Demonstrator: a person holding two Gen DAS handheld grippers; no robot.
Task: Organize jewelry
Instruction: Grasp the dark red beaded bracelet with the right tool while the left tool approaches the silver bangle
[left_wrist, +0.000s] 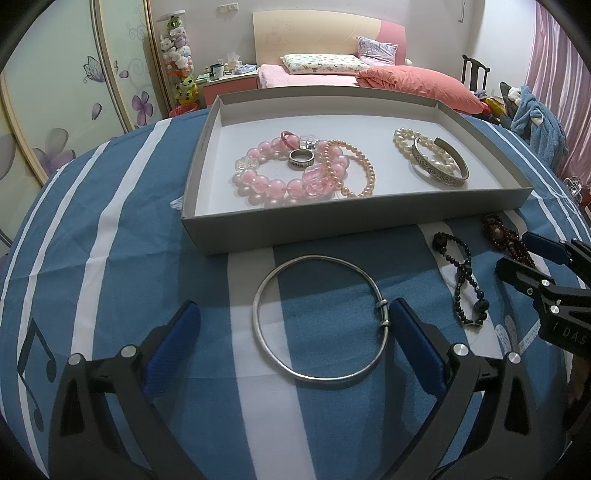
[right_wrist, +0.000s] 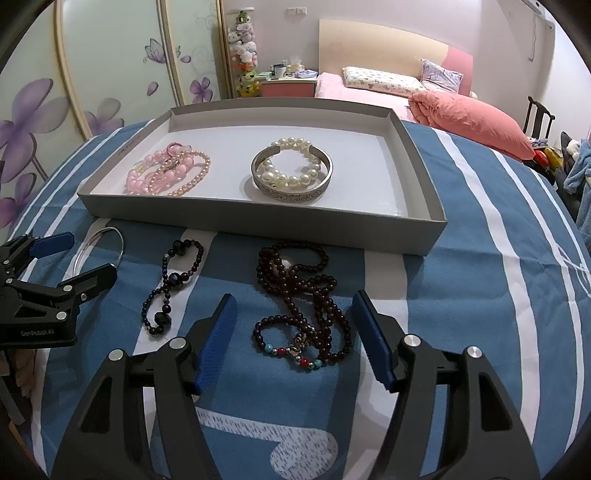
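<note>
My left gripper (left_wrist: 295, 325) stands wide open over the blue striped cloth (left_wrist: 140, 229), holding nothing. The silver bangle (left_wrist: 317, 317) lies flat between its fingers; its sliding clasp sits right against my right-hand pad (left_wrist: 413, 339), though through the fisheye I cannot tell whether they actually touch. The other pad is well clear of the bangle.

My right gripper (right_wrist: 295, 332) is also parted with nothing gripped. The dark red bead strand (right_wrist: 303, 295) lies loose on the cloth between its fingers, its end with the turquoise and red beads nearest me, neither pad pressing on it. Just outside my left finger there lies the black bead bracelet (right_wrist: 173, 284).

Ahead of both tools is the grey tray (right_wrist: 258, 221). In it, ahead of the left tool, are the pink bead bracelet (left_wrist: 266, 177), a silver ring (left_wrist: 301, 159) and a peach pearl bracelet (left_wrist: 351, 170); ahead of the right, the silver cuff (right_wrist: 291, 173) with the white pearl bracelet (right_wrist: 291, 162) lying in it.
</note>
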